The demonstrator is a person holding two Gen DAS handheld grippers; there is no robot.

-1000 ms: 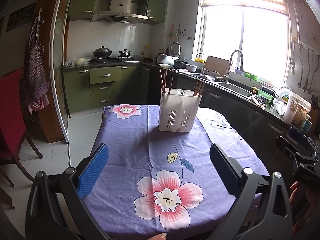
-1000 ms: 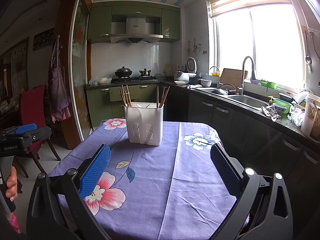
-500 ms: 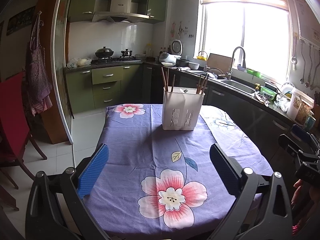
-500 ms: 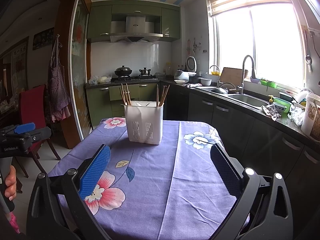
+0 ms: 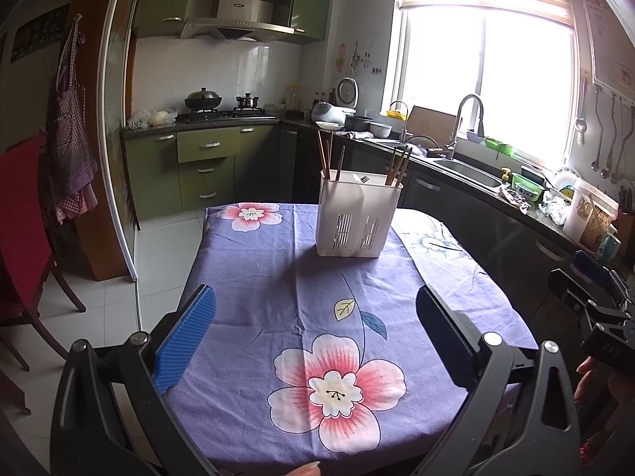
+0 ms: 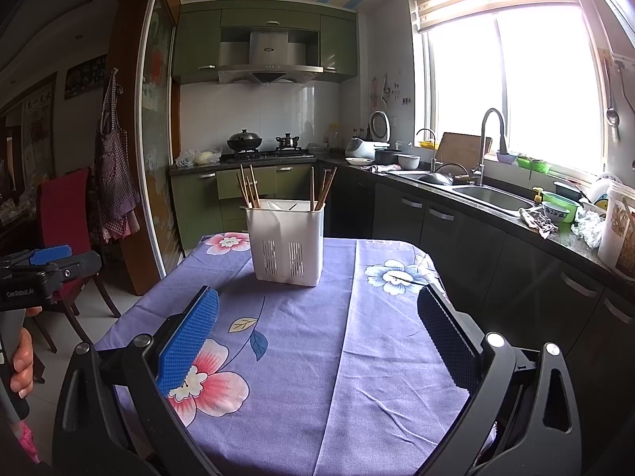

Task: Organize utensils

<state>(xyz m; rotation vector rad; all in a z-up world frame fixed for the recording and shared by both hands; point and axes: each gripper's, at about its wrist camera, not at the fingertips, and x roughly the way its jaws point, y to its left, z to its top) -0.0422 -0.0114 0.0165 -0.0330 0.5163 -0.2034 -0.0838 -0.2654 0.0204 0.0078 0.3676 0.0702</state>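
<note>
A white slotted utensil holder [image 5: 357,218] stands upright on the purple floral tablecloth [image 5: 278,285] at the far end of the table; it also shows in the right wrist view [image 6: 285,242]. Brown chopsticks [image 5: 328,154] stick up from its left and right compartments, and a white utensil and a fork tip [image 5: 362,178] show in the middle. My left gripper [image 5: 315,323] is open and empty above the near part of the table. My right gripper [image 6: 317,327] is open and empty too, well short of the holder.
A kitchen counter with a sink [image 6: 490,196] and clutter runs along the right. A stove with pots [image 5: 203,100] is at the back. A red chair [image 5: 22,214] stands left of the table. The other gripper shows at each view's edge [image 5: 595,305] [image 6: 35,273].
The left gripper has drawn back and shifted slightly, so the holder sits a little further right in its view. The right gripper has barely moved. Both stay open.
</note>
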